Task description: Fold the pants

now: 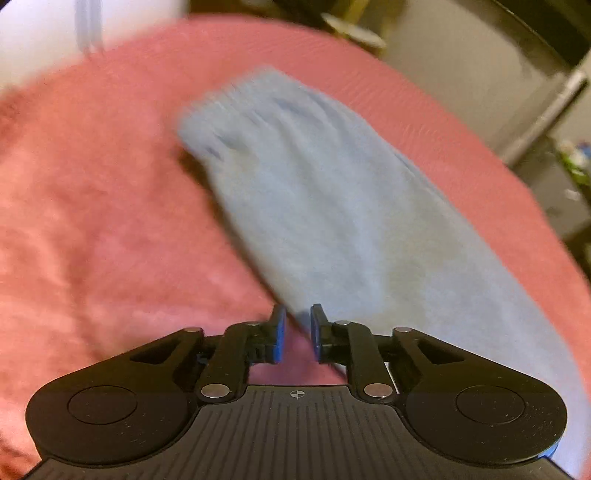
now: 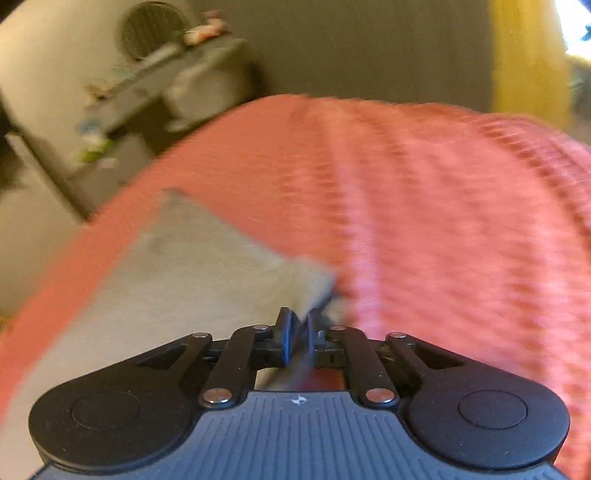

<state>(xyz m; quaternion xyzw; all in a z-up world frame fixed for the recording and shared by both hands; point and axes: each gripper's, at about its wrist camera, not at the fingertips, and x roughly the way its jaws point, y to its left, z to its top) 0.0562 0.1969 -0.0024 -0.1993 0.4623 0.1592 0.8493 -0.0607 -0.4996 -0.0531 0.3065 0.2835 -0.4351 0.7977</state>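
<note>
Light grey-blue pants (image 1: pixel 314 206) lie folded into a long strip on a pink bed cover (image 1: pixel 92 221). In the left wrist view the strip runs from the upper middle down to the lower right. My left gripper (image 1: pixel 298 314) hovers at its near left edge, jaws a little apart, with only pink cover showing between them. In the right wrist view the pants (image 2: pixel 177 266) look beige-grey and fill the lower left. One of their corners reaches into the narrow gap of my right gripper (image 2: pixel 299 317). The pads stand slightly apart there and the view is blurred.
The pink cover (image 2: pixel 443 221) stretches wide to the right of the pants. Beyond the bed's far edge stand a cluttered grey shelf (image 2: pixel 122 110), a round vent (image 2: pixel 147 29) and a yellow curtain (image 2: pixel 524 55). Grey furniture (image 1: pixel 461 74) stands past the bed in the left wrist view.
</note>
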